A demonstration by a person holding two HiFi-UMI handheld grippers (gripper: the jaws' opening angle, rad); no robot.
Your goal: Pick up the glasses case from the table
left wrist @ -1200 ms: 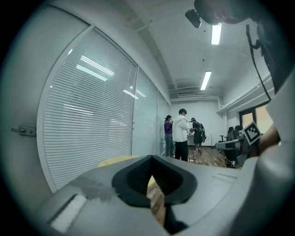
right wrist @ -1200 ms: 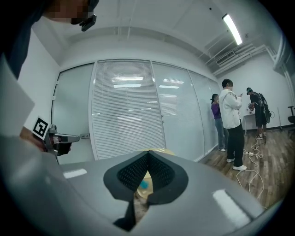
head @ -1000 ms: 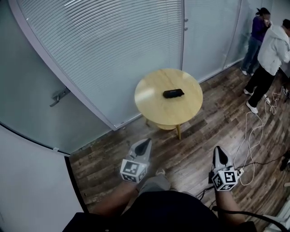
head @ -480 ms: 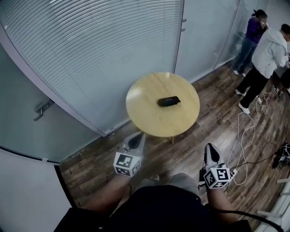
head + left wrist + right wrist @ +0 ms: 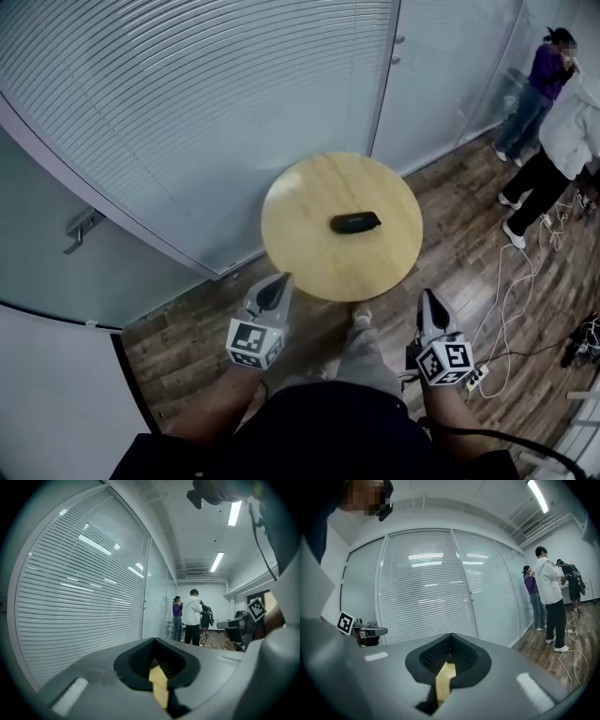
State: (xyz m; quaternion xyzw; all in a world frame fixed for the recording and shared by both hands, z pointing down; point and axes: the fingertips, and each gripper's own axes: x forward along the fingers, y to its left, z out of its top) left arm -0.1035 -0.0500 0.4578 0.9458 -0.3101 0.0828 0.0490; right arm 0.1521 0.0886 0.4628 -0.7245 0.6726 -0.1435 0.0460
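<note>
A black glasses case (image 5: pixel 355 222) lies near the middle of a round wooden table (image 5: pixel 309 244). In the head view both grippers hang short of the table's near edge, pointing toward it, and neither touches the table or the case. My left gripper (image 5: pixel 279 283) is at the near left rim with its jaws together and nothing in them. My right gripper (image 5: pixel 428 298) is off the near right rim, also shut and empty. In the left gripper view (image 5: pixel 154 642) and the right gripper view (image 5: pixel 450 637) the shut jaws fill the lower picture. A sliver of tabletop (image 5: pixel 444 679) shows through them.
A curved glass wall with blinds (image 5: pixel 216 103) stands behind the table, with a door handle (image 5: pixel 80 228) at the left. Two people (image 5: pixel 553 103) stand at the far right. White cables (image 5: pixel 511 281) trail over the wooden floor (image 5: pixel 450 234) at the right.
Both grippers and the camera have moved toward the table, which now lies just ahead of the jaw tips. The case has not moved on the table.
</note>
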